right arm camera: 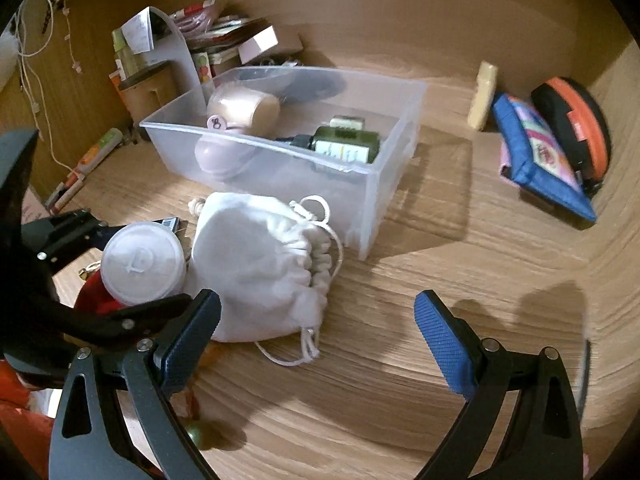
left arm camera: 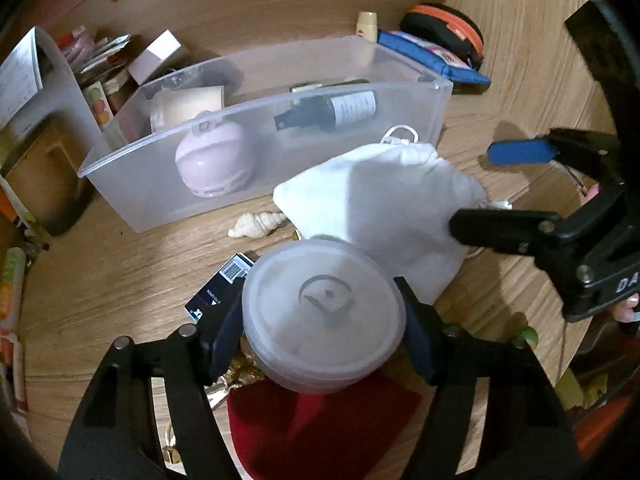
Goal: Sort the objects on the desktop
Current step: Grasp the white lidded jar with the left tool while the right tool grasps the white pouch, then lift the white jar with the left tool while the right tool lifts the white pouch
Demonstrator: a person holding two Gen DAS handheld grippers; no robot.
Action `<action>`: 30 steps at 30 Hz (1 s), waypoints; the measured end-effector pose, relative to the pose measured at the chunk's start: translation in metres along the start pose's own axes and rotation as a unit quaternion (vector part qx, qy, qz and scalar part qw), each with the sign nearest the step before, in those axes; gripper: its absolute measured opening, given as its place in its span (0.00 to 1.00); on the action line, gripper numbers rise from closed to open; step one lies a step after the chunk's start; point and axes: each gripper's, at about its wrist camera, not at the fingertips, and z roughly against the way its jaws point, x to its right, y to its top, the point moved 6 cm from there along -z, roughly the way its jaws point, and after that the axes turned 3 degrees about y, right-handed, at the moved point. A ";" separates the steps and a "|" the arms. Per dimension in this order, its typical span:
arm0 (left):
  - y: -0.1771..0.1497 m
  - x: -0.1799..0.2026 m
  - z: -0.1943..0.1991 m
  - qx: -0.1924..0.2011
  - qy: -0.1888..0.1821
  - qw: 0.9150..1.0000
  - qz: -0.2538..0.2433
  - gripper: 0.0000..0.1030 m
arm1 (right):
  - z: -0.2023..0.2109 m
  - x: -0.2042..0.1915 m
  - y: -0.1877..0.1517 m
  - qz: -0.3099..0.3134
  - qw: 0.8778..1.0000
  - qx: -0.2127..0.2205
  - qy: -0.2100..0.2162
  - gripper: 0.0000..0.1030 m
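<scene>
Grip comes first: my left tool [left arm camera: 324, 332] is clamped on the round frosted jar [left arm camera: 324, 316], one pad on each side of its wall just under the lid, and the jar looks lifted clear of the red cloth [left arm camera: 320, 432] below it. I judge the hold sound but smooth-sided, so I want to keep the squeeze steady and the lid level while I carry it. My right tool [right arm camera: 318, 344] hangs empty with its fingers wide apart over bare bench [right arm camera: 440, 264], just beside the white drawstring bag [right arm camera: 260, 264]. That bag lies between the jar and the clear bin [right arm camera: 380, 184], touching or nearly touching the bin's near wall, so I should lift over it, not push through. Inside the bin a pink round thing [left arm camera: 216, 160] and a dark bottle [left arm camera: 336, 112] leave a gap in the middle; that seems the spot to lower into before easing the pads apart.
</scene>
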 end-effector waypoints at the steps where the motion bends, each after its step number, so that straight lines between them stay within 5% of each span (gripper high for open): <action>1: 0.000 -0.001 0.000 0.001 0.000 1.000 0.002 0.66 | -0.003 -0.001 0.000 -0.002 1.000 -0.003 0.006 0.94; 14: 0.000 -0.042 0.016 0.041 0.002 0.997 0.067 0.66 | -0.039 -0.026 0.006 -0.003 0.996 -0.061 0.059 0.94; 30: -0.001 -0.075 0.030 0.069 0.018 0.993 0.097 0.66 | -0.051 -0.040 0.009 0.055 0.997 -0.046 0.002 0.91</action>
